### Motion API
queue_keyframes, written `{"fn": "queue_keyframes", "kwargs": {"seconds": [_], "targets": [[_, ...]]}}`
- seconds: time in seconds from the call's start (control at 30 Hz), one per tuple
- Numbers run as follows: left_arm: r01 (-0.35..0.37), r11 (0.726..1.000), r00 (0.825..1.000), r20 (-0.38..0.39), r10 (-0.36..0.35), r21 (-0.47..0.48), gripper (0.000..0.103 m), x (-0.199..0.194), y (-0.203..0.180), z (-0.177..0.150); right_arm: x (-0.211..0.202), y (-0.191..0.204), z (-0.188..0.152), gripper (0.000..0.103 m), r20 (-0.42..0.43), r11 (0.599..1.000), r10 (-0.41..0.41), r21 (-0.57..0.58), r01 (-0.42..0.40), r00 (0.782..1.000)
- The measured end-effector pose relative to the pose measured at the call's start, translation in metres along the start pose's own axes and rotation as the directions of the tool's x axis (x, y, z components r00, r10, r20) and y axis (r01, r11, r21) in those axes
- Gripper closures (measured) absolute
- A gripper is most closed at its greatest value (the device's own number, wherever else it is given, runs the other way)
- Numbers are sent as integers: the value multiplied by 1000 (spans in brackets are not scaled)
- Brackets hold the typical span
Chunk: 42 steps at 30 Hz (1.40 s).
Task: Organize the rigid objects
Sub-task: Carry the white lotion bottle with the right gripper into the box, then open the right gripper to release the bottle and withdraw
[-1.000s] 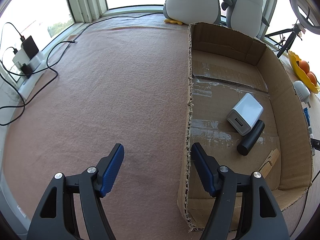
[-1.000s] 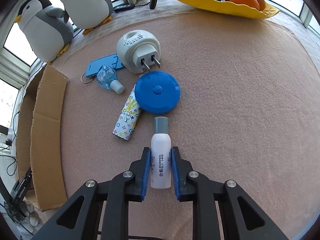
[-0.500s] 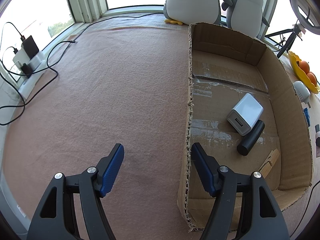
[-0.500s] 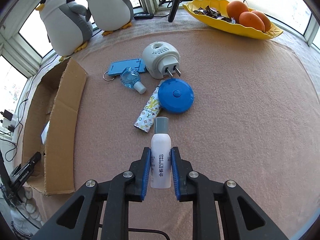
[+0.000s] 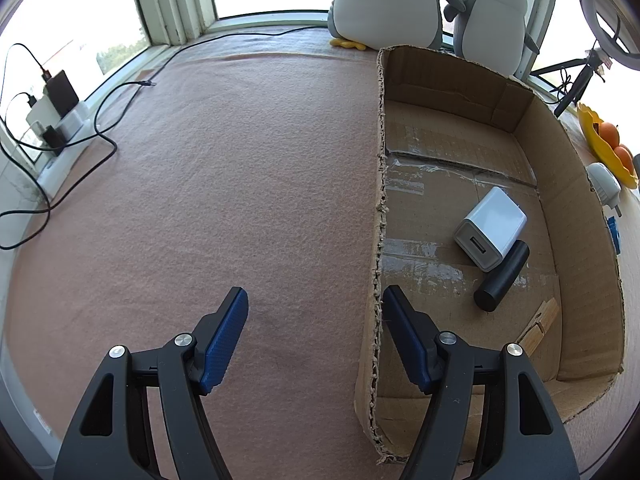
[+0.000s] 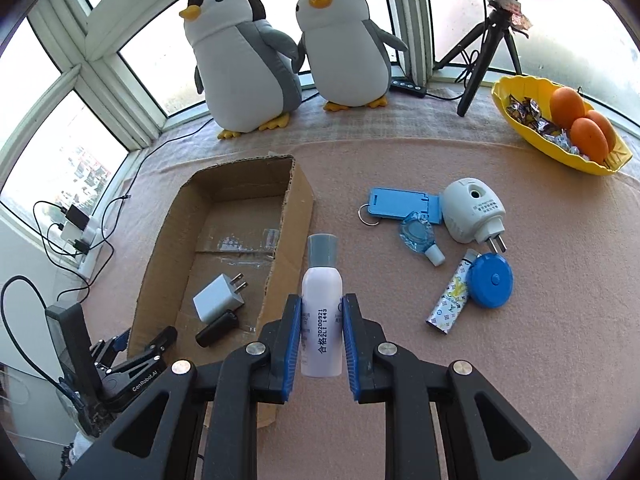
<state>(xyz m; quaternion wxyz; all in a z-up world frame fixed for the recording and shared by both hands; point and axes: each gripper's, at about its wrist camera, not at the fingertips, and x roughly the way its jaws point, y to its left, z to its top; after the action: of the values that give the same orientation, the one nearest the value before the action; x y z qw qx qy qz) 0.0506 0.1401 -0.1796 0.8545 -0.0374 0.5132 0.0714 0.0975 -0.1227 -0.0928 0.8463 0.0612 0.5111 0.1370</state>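
Each claw point(image 5: 316, 312) point(image 6: 321, 344) has black angular arms with silver screw heads. Ribbed blue pads point(image 5: 224, 340) line the fingers. White "GenRoboLAI" lettering marks one frame.

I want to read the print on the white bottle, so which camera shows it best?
The right wrist view: the bottle sits upright and close between the right tongs, its printed side facing the camera. The left wrist view does not show it at all.
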Motion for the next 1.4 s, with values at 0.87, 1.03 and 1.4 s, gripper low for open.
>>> {"fn": "queue_keyframes", "kwargs": {"seconds": [0.87,1.03,1.4], "targets": [[0,1000,1000,1,0,-3,33,0,0,0,67,70,-5,85,-89,989,-13,-148,0,996],[0,1000,1000,1,0,-3,33,0,0,0,70,71,-6,85,-102,988,-12,-151,-3,995],[-1,1000,1000,1,1,-1,33,0,0,0,62,71,-5,57,-74,989,25,-147,-36,997]]}}
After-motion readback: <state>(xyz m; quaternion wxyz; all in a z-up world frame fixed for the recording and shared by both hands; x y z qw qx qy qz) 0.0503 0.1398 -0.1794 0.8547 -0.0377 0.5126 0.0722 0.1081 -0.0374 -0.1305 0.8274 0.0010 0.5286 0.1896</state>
